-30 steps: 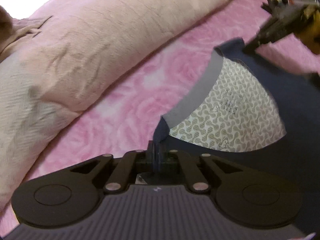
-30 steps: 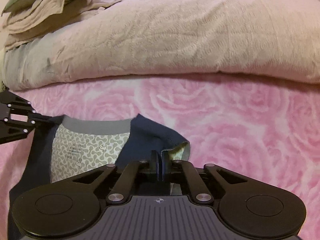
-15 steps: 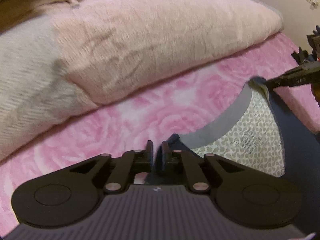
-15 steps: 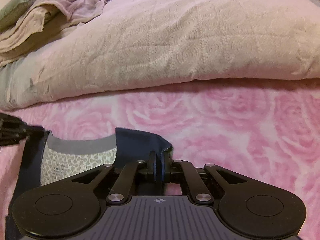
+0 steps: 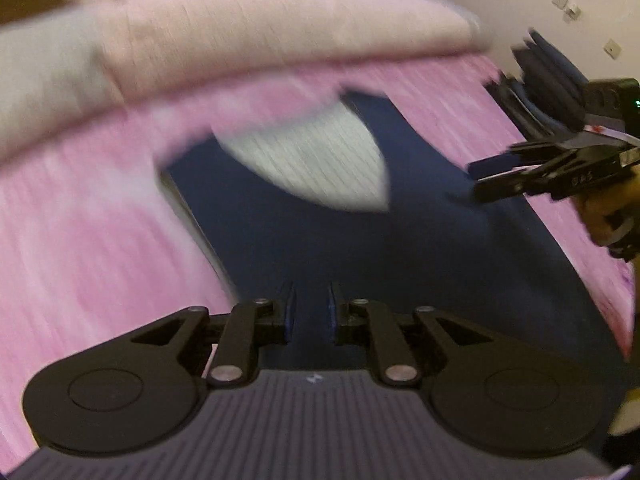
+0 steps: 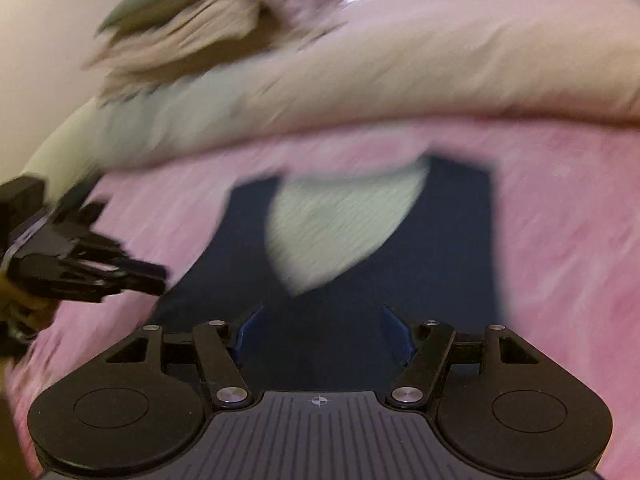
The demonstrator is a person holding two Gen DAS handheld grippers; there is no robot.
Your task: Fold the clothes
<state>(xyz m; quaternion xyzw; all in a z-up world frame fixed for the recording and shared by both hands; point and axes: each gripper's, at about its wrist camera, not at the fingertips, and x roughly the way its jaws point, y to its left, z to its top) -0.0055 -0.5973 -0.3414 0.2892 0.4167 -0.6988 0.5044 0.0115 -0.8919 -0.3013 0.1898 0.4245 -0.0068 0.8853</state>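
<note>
Navy top (image 5: 360, 240) lies flat ahead of us, neckline far, long axis straight away; left gripper (image 5: 310, 312) slightly parted, right gripper (image 6: 322, 334) wide, both empty.

Matt navy cloth garment (image 5: 360, 240) with pale woven-looking lining (image 5: 320, 160), soft fuzzy pink bed cover (image 5: 80, 232), plush beige blanket (image 6: 440, 72), left tool (image 5: 309, 312) of matt black plastic with shiny metal rivets, ribbed grey housing

I see a pink rose-patterned bedspread (image 5: 80, 240), a pale bulky duvet (image 6: 440, 64) across the top, and a cream wall (image 5: 592, 8) upper right.
</note>
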